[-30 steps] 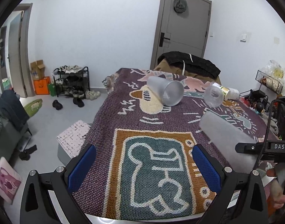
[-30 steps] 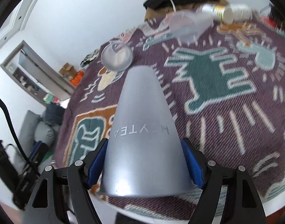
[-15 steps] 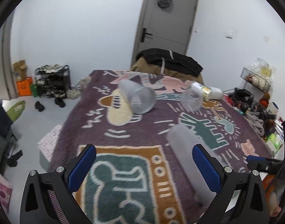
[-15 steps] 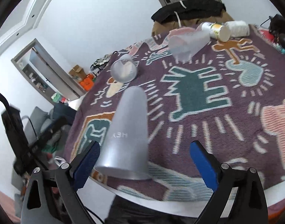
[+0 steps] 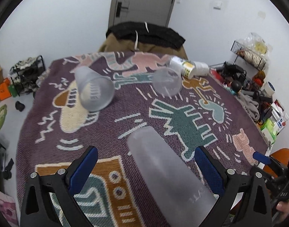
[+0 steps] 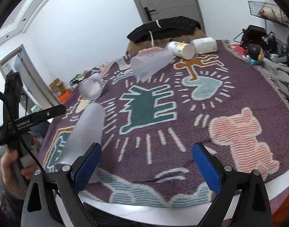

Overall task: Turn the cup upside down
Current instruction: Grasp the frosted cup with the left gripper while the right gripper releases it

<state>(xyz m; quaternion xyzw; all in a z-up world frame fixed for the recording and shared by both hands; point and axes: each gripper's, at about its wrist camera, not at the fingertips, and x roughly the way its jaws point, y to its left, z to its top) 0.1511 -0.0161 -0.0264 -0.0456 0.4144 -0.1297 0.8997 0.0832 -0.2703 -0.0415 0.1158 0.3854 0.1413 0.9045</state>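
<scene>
While the frosted plastic cup (image 5: 163, 170) stands mouth-down on the patterned blanket (image 6: 163, 113), between the spread fingers of our left gripper (image 5: 144, 168) and touching neither, our right gripper (image 6: 146, 162) hangs open too, with the cup just outside its left finger. We judge this flip done, so we should draw both grippers back level, without nudging the light cup's wall.

Patterned blanket (image 5: 110, 124) carries one inverted frosted cup (image 5: 163, 168), two toppled cups (image 5: 93, 90), a canister (image 5: 184, 67)
</scene>
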